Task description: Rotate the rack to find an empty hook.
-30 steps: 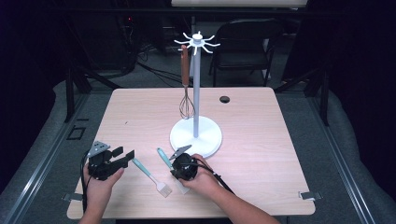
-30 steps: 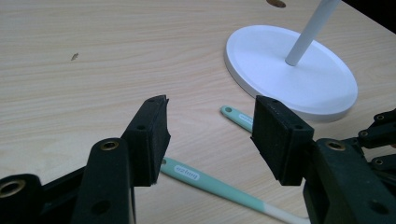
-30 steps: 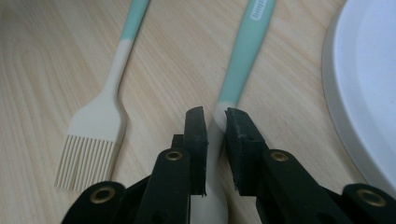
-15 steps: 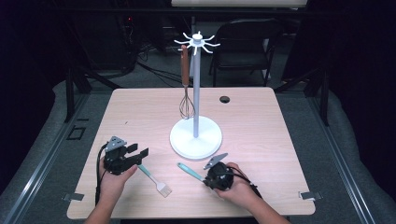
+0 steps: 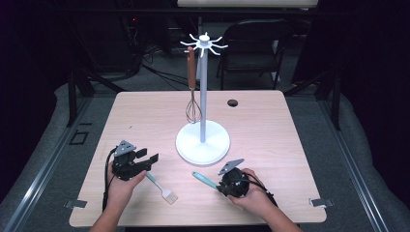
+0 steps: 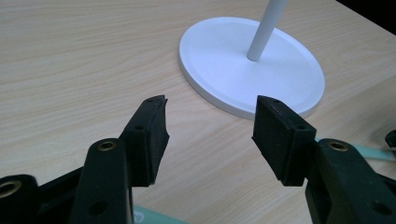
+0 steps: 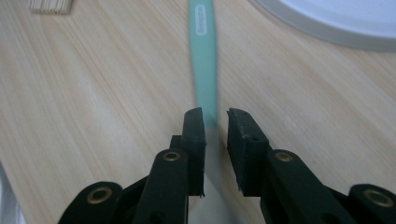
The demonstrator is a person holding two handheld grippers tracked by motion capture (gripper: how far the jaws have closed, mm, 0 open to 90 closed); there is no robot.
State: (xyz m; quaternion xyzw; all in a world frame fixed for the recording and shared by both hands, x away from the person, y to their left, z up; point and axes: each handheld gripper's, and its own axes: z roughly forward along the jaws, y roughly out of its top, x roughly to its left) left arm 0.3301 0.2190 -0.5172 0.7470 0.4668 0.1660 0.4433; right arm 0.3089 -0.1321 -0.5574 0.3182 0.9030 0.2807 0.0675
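A teal-handled utensil [image 5: 205, 180] lies on the table [image 5: 270, 125] in front of the white stand base [image 5: 203, 144]. In the right gripper view its handle [image 7: 204, 56] runs between the jaws of my right gripper [image 7: 215, 116] [image 5: 218, 185]. Those jaws have just been opening, and a thin gap shows beside the handle. My left gripper [image 5: 148, 160] [image 6: 210, 121] stands open with nothing between its jaws, which point at the base [image 6: 252, 70]. A teal pastry brush [image 5: 163, 188] lies just past it. On the stand [image 5: 203, 87] hangs a whisk [image 5: 193, 108] with a brown handle.
The stand's base and pole occupy the table's middle, with hook arms at the top. A small black disc [image 5: 232, 103] lies at the far side. The brush's bristles [image 7: 49, 5] lie to the far left of the right gripper view. Dark chairs and cables stand beyond the table.
My right hand has moved right and toward the near edge, taking the teal-handled utensil along. The left hand has shifted a little to the right, closer to the brush.
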